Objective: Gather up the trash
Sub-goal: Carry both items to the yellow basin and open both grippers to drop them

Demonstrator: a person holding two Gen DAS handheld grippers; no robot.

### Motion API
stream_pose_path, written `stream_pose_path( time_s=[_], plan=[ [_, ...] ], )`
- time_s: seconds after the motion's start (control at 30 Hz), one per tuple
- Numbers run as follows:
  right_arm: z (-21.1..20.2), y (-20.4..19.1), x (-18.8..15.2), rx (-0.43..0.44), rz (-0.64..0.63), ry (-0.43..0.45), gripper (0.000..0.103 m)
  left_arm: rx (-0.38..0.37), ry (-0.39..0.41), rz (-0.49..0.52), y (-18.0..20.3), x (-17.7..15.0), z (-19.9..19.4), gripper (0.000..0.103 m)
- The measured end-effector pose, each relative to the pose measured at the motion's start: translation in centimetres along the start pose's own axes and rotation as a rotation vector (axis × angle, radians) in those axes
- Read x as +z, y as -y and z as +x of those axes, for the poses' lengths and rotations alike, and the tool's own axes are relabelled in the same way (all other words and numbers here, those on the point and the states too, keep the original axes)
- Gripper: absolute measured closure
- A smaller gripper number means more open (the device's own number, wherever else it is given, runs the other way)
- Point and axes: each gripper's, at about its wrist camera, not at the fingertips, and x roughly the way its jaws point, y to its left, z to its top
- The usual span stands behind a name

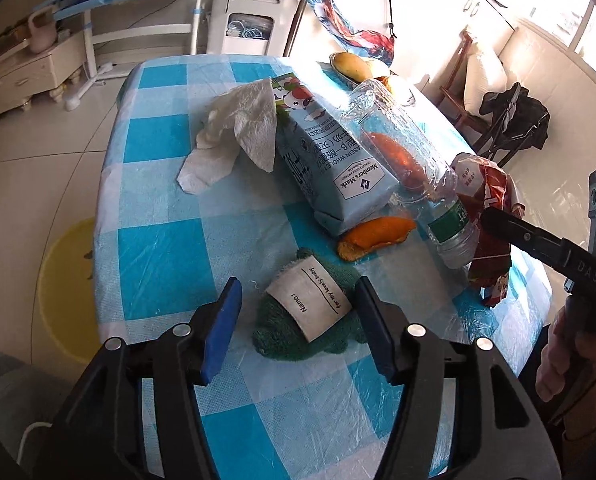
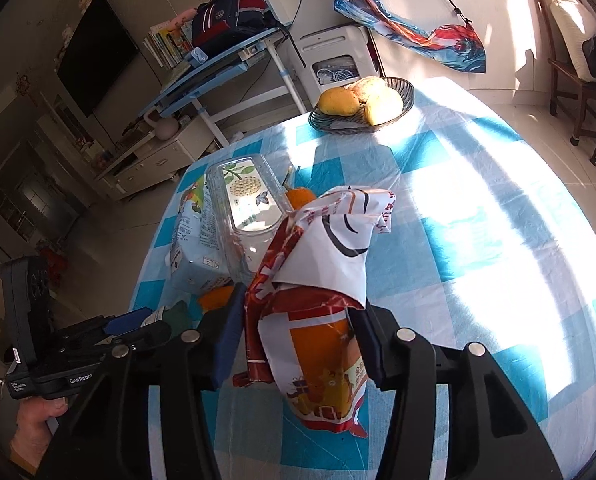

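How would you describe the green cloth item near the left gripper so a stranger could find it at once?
On the blue-and-white checked tablecloth, look at the near edge, in front of the pale blue milk carton and orange peel. The dark green fuzzy cloth lies there; alone among its neighbours, it carries a white label reading "Name:".

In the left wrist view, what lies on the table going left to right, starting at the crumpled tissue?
Crumpled tissue → blue milk carton → clear plastic bottle → red snack wrapper, with the right gripper's finger reaching it.
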Motion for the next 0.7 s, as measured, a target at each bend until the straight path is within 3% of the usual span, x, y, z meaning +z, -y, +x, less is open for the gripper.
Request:
stream_pose_path(
  time_s=[0.13, 0.37, 0.53, 0.7],
  plan=[
    [-1.0, -0.7, -0.4, -0.019, -0.027, 0.036, 0.061, -0.041, 0.015, 0.004, 0.4, -0.4, -0.4, 0.073],
    [-3.8, -2.5, -1.1, -0.037, -0.086, 0.145, 0.062, -0.056, 0.163, 0.036, 1.0, -1.1, -4.2, 0.074],
    [-5.2, -4.8, -1.6, -0.054, -0.172, 0.22, 0.062, 0.025, 0.267, 0.083, 1.4, -1.4, -6.8, 0.074],
    [-5.7, -7.1, -1.9, -0.047, -0.264, 0.277, 0.062, 0.083, 0.318, 0.073, 0.8, -1.1, -8.4, 0.073]
  ],
)
